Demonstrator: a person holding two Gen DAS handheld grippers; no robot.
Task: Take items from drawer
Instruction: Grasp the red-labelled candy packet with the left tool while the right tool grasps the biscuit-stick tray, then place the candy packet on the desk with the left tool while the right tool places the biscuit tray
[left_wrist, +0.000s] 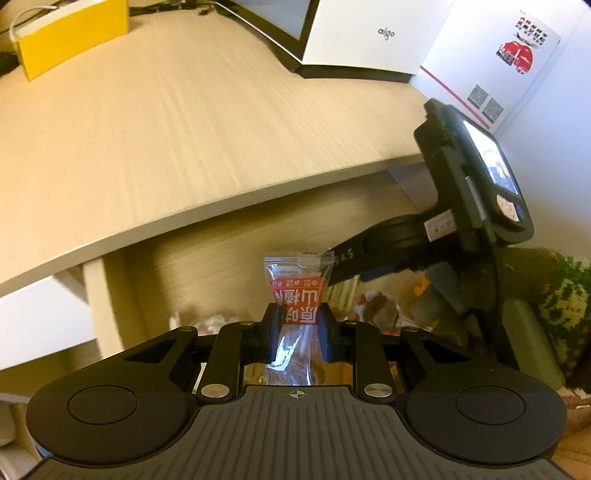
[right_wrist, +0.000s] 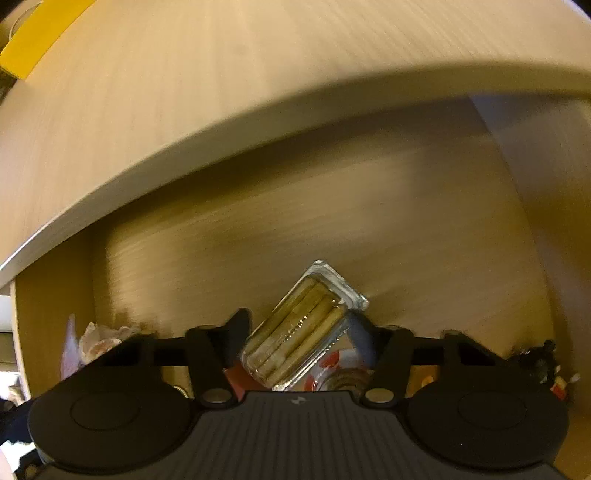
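In the left wrist view my left gripper (left_wrist: 298, 318) is shut on a clear snack packet with a red label (left_wrist: 295, 295), held upright above the open drawer (left_wrist: 207, 266). My right gripper's body (left_wrist: 469, 192) reaches into the drawer on the right. In the right wrist view my right gripper (right_wrist: 303, 332) is shut on a clear packet of tan biscuit sticks (right_wrist: 299, 332), tilted, with its far end toward the drawer's back wall (right_wrist: 332, 236). More wrapped snacks (right_wrist: 103, 338) lie on the drawer's floor at the left.
The wooden desk top (left_wrist: 166, 129) overhangs the drawer. On it stand a yellow box (left_wrist: 70, 33), a white box marked aigo (left_wrist: 369, 33) and a white carton with a red picture (left_wrist: 498, 55). A patterned sleeve (left_wrist: 565, 295) shows at the right.
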